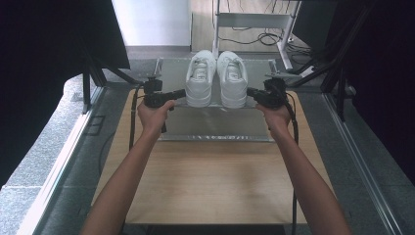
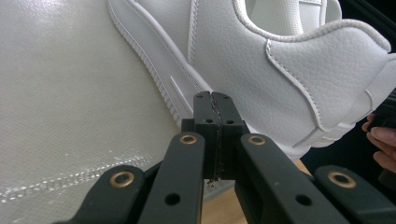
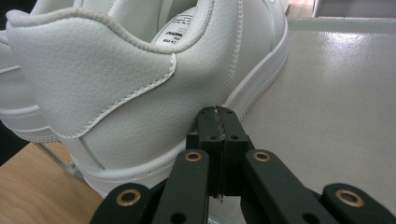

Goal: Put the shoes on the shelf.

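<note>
2 white shoes [image 1: 216, 78] are sitting between the tongs, the left tongs [image 1: 182, 92] and right tongs [image 1: 249, 91] pressing closed, empty, against their outer heel sides.

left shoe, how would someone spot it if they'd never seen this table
Find the shiny grey mat at the far end of the wooden table. Two white shoes stand on it side by side, toes pointing away. The left shoe is the one nearest the left hand-held gripper.
</note>
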`<state>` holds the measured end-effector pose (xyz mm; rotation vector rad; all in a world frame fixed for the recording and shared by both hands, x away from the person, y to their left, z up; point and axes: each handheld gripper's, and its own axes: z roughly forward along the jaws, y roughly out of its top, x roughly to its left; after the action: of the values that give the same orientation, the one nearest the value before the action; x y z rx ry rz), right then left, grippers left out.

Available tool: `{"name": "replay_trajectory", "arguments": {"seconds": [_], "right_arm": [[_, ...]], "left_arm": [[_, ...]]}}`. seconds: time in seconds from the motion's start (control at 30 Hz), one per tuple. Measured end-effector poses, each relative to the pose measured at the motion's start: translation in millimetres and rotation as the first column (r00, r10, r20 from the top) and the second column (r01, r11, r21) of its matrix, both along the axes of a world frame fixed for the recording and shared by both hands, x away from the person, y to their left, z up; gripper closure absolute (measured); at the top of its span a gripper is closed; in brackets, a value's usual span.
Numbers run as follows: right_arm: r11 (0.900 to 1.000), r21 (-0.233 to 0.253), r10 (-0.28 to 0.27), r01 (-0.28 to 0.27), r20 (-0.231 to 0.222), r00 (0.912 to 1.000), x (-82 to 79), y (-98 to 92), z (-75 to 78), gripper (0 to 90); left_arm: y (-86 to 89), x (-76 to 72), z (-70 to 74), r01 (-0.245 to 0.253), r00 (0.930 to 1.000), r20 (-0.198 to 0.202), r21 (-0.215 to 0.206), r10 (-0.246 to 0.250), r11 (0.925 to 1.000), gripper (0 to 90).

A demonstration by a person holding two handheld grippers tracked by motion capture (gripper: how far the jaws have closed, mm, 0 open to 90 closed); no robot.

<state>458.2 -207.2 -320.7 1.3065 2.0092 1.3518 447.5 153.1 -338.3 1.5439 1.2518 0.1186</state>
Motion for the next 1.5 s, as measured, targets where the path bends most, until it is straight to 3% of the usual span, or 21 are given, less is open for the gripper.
{"name": "replay_trajectory", "arguments": {"seconds": [0.33, 0.57, 0.63, 0.73, 0.83, 0.93, 1.03, 1.13, 1.3, 1.5], "right_arm": [[1.0, 0.025, 0.017, -0.017, 0.001, 0.9998, -2.5, 6.7, -1.9, 90.0], [0.999, 0.028, 0.023, -0.023, 0.007, 0.9997, -3.0, 5.5, -3.7, 90.0], [0.999, 0.026, 0.023, -0.023, 0.004, 0.9997, -3.4, 5.0, -5.3, 90.0], [1.0, 0.024, 0.01, -0.011, 0.035, 0.9994, -6.3, 5.8, -8.1, 87.9], [0.999, 0.032, -0.016, 0.013, 0.069, 0.9975, -9.7, 4.9, -11.3, 78.7], [0.997, 0.071, -0.037, 0.031, 0.077, 0.9963, -13.9, -1.0, -13.1, 66.6], [0.994, 0.092, -0.062, 0.052, 0.108, 0.9923, -24.7, -6.2, -15.6, 62.3], [0.992, 0.122, -0.045, 0.029, 0.129, 0.9906, -37.8, -11.1, -19.4, 59.3], [0.994, 0.112, -0.026, 0.008, 0.164, 0.9861, -61.4, -18.5, -27.9, 59.8], [0.989, 0.144, 0.017, -0.039, 0.151, 0.9884, -86.2, -28.5, -42.6, 59.8]], "left_arm": [[-19.6, -0.3, -1.2, 0.026, 0.9996, 0.002, -0.009, -0.026, 0.9996, 89.9], [-17.4, -0.8, -2.9, 0.031, 0.9995, 0.004, -0.021, -0.031, 0.9993, 88.8], [-17.0, -1.0, -2.9, 0.032, 0.9994, 0.01, -0.008, -0.032, 0.9995, 86.6], [-15.4, -1.1, -4.2, 0.029, 0.9995, 0.014, -0.005, -0.029, 0.9996, 82.0], [-11.8, -2.4, -5.4, 0.021, 0.9992, 0.033, -0.01, -0.02, 0.9997, 71.6], [-5.5, -6.0, -6.2, 0.016, 0.998, 0.061, -0.005, -0.015, 0.9999, 59.1], [1.0, -14.8, -6.2, 0.007, 0.9961, 0.088, 0.019, -0.008, 0.9998, 52.8], [5.4, -29.4, -6.4, 0.007, 0.9926, 0.121, 0.045, -0.012, 0.999, 50.5], [8.2, -56.8, -10.9, 0.019, 0.9841, 0.175, 0.083, -0.033, 0.9964, 48.5], [8.6, -83.8, -33.8, 0.07, 0.9801, 0.178, 0.098, -0.087, 0.9928, 46.1]]}}
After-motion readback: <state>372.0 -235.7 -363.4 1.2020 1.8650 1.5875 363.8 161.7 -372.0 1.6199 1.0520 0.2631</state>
